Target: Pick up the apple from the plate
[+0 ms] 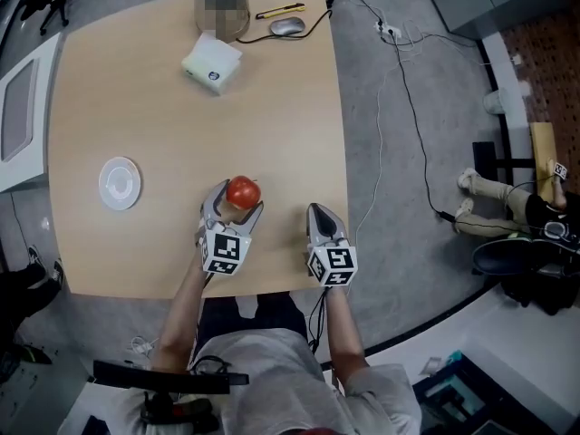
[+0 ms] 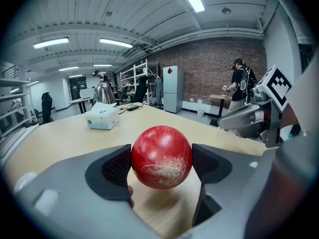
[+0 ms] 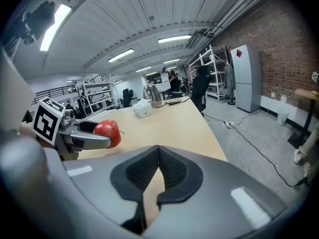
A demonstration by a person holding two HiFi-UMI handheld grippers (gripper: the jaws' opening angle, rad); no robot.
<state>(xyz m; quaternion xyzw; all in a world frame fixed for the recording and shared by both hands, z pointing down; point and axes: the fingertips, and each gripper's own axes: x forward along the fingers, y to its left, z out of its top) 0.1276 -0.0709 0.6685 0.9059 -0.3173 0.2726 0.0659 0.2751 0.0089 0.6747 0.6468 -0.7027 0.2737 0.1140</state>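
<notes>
Gripping the apple (image 2: 161, 157) by its sides, the left hand-held gripper (image 1: 236, 199) has its two dark pads pressed against the red skin, one on each flank, so the fruit sits squarely between the jaws with its pale speckled patch turned toward the camera. In the left gripper view a strip of bench (image 1: 199, 125) and a soft shadow show beneath the apple, and it appears to be clear of the wood. From the head view the apple lies at the far tip of this hand-held gripper, near the front edge of the bench. Just to its right, apart from it, the right hand-held gripper (image 1: 316, 210) has its jaws closed together with nothing between them; its own view shows the pads meeting, and the apple off to the left in the other tool. The plate (image 1: 120, 183), small, white and bare, rests on the bench to the left of the apple, well apart from it. Farther back on the bench stand a white box (image 1: 212, 63) and, behind that, a metal kettle (image 2: 103, 92), with a computer mouse (image 1: 288, 27) and a yellow-and-black pen-like item (image 1: 279, 11) near the far edge.
</notes>
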